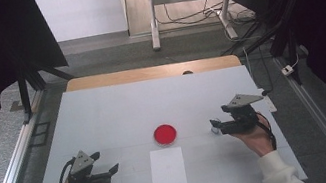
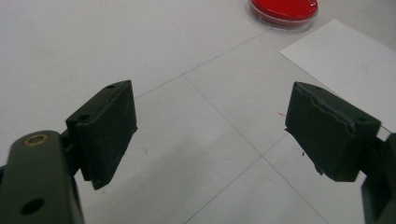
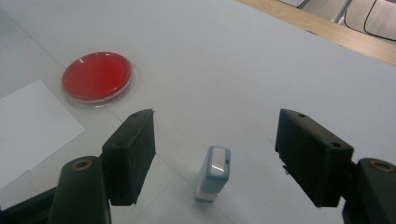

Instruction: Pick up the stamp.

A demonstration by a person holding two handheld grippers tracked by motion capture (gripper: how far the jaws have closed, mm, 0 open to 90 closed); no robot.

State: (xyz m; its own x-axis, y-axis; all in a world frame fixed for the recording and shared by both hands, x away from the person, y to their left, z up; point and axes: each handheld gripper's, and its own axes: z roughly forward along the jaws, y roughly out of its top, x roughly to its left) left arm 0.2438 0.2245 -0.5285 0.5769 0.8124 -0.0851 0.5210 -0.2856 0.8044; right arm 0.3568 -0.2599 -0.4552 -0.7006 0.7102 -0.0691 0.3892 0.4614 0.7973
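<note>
A small blue-and-white stamp (image 3: 213, 173) stands upright on the white counter (image 1: 104, 117), between the spread fingers (image 3: 130, 156) of the right gripper (image 1: 218, 127); neither finger touches it. To its left, well apart, sits a round red dish (image 1: 165, 135), and just in front of that lies a white sheet (image 1: 167, 172). Over at the counter's near left corner the left gripper (image 1: 114, 170) rests in the person's hand, fingers (image 2: 109, 130) spread wide with nothing between them, pointing toward the dish.
</note>
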